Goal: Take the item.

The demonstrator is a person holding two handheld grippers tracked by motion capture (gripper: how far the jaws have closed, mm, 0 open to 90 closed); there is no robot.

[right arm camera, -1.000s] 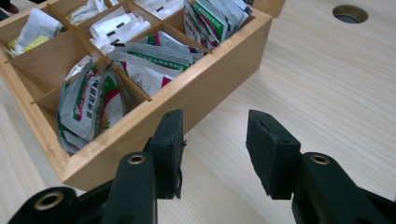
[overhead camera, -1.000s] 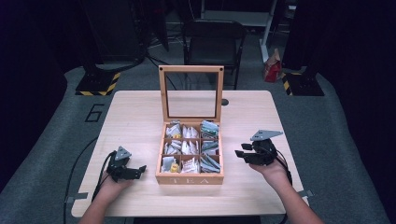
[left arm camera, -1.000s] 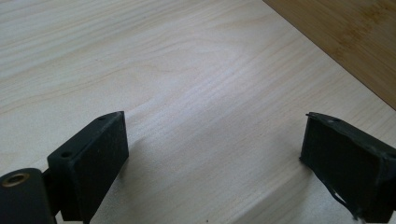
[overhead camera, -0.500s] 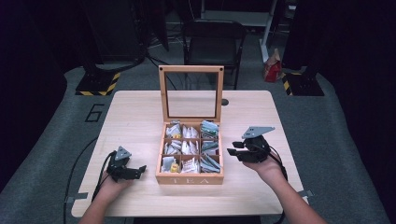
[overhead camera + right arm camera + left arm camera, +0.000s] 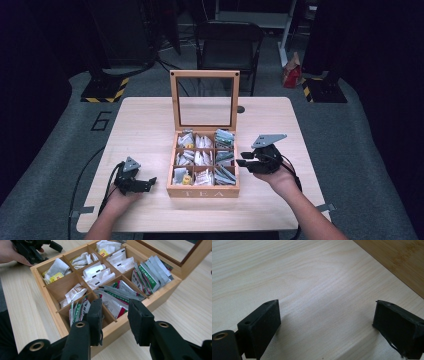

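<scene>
A wooden tea box point(image 5: 202, 192) stands mid-table with its glass lid point(image 5: 204, 75) upright; its compartments hold several tea bags point(image 5: 200, 157). My right gripper point(image 5: 242, 159) hovers at the box's right side. In the right gripper view, its jaws point(image 5: 115, 320) are open above the box's near wall point(image 5: 160, 296) and the green-and-white sachets point(image 5: 117, 296). They have just been closing, with nothing pinched between them. My left gripper point(image 5: 145, 184) rests low on the table left of the box, open point(image 5: 325, 325) over bare wood.
The light wooden table point(image 5: 150, 125) has free room on both sides of the box. A small dark knob point(image 5: 241, 109) lies behind the lid. A black chair point(image 5: 227, 45) stands beyond the far edge, with a red bag point(image 5: 291, 72) on the floor.
My right gripper has moved left toward the box and risen a little, and its jaws have narrowed. The left gripper has stayed put.
</scene>
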